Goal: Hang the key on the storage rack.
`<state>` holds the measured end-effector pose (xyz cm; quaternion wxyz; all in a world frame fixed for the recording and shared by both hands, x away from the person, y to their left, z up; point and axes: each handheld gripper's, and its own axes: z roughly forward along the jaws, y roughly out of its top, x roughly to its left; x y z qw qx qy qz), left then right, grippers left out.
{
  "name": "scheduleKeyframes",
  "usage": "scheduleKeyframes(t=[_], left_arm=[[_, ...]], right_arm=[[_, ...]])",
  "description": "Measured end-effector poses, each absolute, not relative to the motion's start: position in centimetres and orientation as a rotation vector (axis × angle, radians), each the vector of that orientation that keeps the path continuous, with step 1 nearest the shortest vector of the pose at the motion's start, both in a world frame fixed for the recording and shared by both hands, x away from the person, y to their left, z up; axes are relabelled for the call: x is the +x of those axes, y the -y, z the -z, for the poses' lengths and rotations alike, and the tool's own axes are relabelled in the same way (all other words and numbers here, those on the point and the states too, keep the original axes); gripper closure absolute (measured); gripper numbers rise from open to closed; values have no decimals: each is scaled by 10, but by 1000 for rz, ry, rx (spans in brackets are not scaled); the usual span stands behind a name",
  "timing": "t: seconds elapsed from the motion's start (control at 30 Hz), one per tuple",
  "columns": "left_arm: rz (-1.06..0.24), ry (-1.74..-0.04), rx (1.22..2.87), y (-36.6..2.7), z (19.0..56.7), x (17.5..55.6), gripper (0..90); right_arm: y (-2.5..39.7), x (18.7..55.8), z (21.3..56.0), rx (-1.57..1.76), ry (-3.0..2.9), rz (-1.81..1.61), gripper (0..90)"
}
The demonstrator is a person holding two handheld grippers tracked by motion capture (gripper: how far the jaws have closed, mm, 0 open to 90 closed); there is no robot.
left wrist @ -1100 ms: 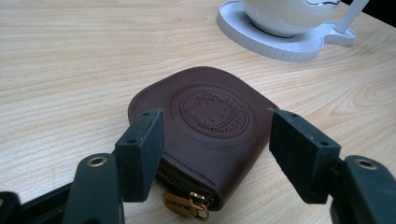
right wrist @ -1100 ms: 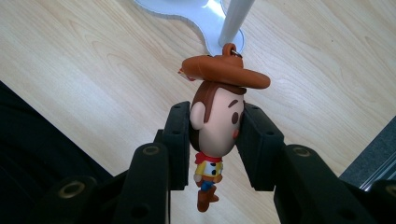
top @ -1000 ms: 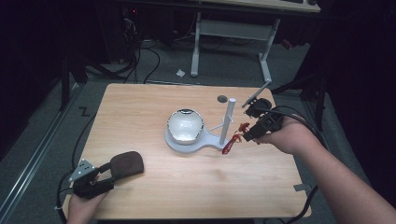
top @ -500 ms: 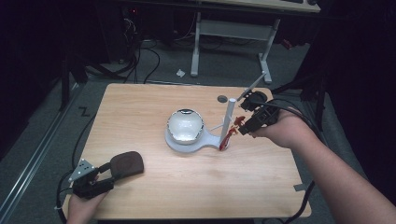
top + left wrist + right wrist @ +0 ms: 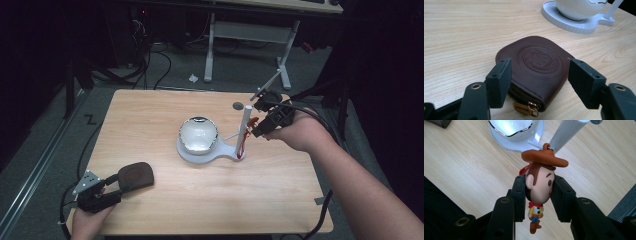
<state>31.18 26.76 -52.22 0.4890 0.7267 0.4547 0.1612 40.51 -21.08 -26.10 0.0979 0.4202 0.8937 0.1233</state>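
Observation:
A small cowboy figure [image 5: 540, 187] with a brown hat hangs by a ring at its top, and my right gripper [image 5: 539, 195] is shut on its head. In the high view that gripper [image 5: 257, 125] is beside the white post [image 5: 245, 125] of a white stand [image 5: 227, 150]. The stand carries a shiny white bowl [image 5: 198, 134], and a red strap [image 5: 241, 145] hangs down the post. A brown leather zip pouch [image 5: 536, 62] lies flat at the table's front left. My left gripper [image 5: 540, 77] is open, with its jaws on either side of the pouch's near end.
A small dark disc [image 5: 238, 105] lies on the wooden table [image 5: 280, 200] behind the post. A desk frame [image 5: 245, 35] and cables stand on the floor beyond the far edge. The right forearm [image 5: 350, 180] crosses the table's right side.
My right gripper has moved a little left and away, closer to the white post, with the cowboy figure in it. The left gripper and the pouch have not moved.

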Motion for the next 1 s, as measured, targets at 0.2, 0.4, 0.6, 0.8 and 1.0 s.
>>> scheduleKeyframes(t=[0.2, 0.4, 0.6, 0.8, 1.0], left_arm=[[-392, -1104, 1767, -267, 522, 312, 355], [-392, -1104, 1767, -267, 522, 312, 355], [-394, -1103, 1769, -267, 522, 312, 356], [-395, -1103, 1770, -267, 522, 312, 356], [-396, -1102, 1771, -267, 522, 312, 355]], right_arm=[[215, 406, 267, 1284, -2637, -356, 662], [224, 408, 277, 1283, -2646, -358, 662], [230, 407, 285, 1326, -2642, -362, 662], [237, 407, 297, 1329, -2647, -369, 661], [245, 407, 313, 1359, -2651, -376, 661]])
